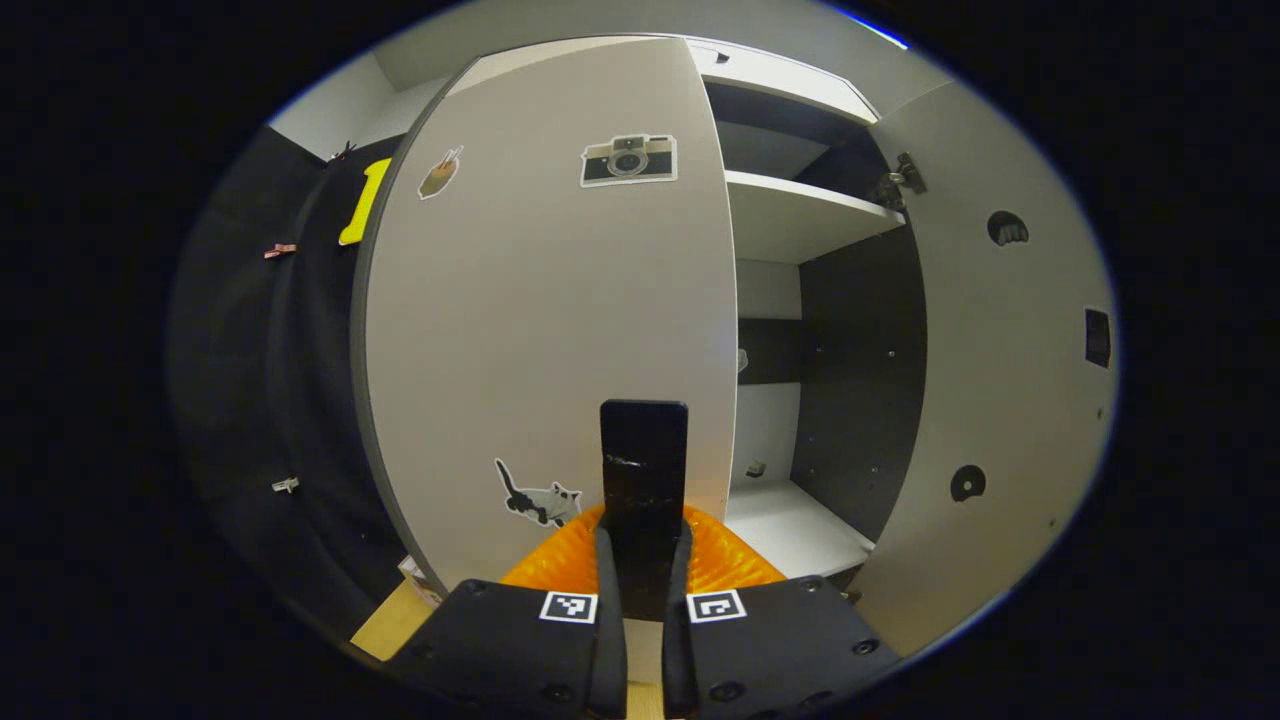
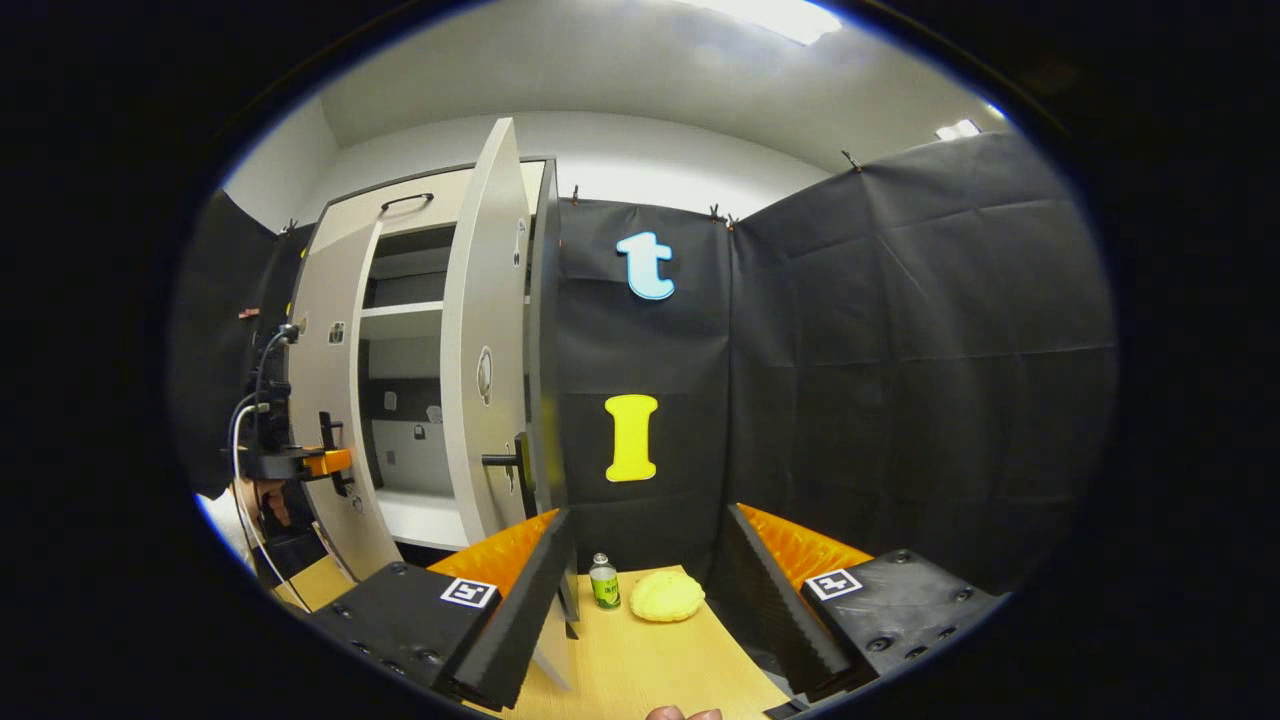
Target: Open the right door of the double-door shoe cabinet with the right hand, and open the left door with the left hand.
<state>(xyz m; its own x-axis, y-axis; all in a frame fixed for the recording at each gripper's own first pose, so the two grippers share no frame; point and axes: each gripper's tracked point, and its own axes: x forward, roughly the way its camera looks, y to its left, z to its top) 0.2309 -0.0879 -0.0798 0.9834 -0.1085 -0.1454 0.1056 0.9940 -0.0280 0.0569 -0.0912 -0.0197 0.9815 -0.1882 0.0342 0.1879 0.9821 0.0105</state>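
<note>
In the left gripper view, the left gripper [image 1: 644,560] has its two fingers [image 1: 604,580] pressed together on the dark upright bar handle [image 1: 644,470] of the pale grey left cabinet door [image 1: 540,320]. That door carries a camera sticker [image 1: 629,160] high up and a cat sticker [image 1: 538,497] low down; how far it stands from its frame is hard to judge through the fisheye. To its right the tall grey double-door shoe cabinet [image 1: 800,330] shows white shelves [image 1: 800,205] and a dark inner wall, with the right cabinet door [image 1: 1000,380] swung wide so its inner face and hinge cups are seen.

In the right gripper view, the right gripper [image 2: 645,590] hangs with its fingers [image 2: 520,610] spread wide and nothing between them, above a light wooden tabletop [image 2: 650,670]. On that tabletop stand a small green-labelled bottle [image 2: 604,582] and, just beside it, a round yellow bun-like lump [image 2: 667,596]. The cabinet stands to the left, its right door edge-on and open, and the left gripper sits at the left door's handle.
</note>
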